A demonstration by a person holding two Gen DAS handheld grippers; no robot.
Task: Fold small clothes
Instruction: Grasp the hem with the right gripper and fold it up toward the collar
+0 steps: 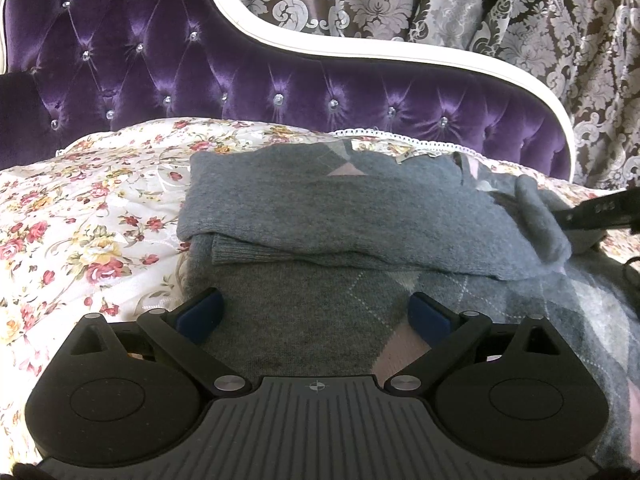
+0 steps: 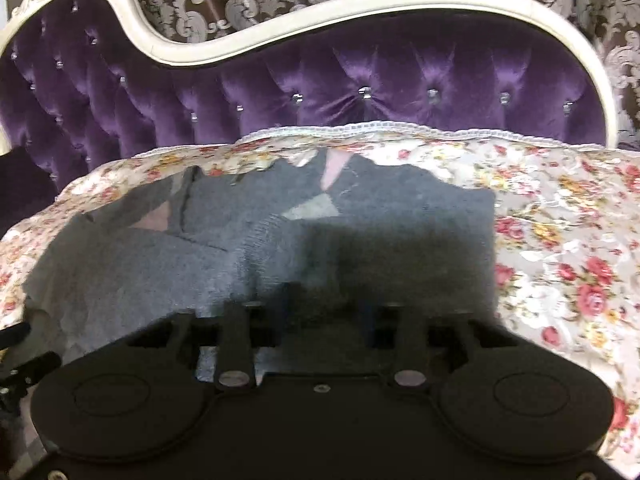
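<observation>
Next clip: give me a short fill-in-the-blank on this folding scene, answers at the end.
1. The grey knitted argyle sweater lies on a ____-patterned bedspread.
2. The tufted velvet headboard is ____ in colour.
3. The left gripper has its jaws ____, holding nothing.

Answers: floral; purple; open

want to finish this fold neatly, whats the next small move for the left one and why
Probably lower the left hand-held gripper and close it on the near part of the grey sweater. Its fingers are spread wide over flat knit with nothing between them, and one sleeve already lies folded across the body on the floral bedspread.
</observation>
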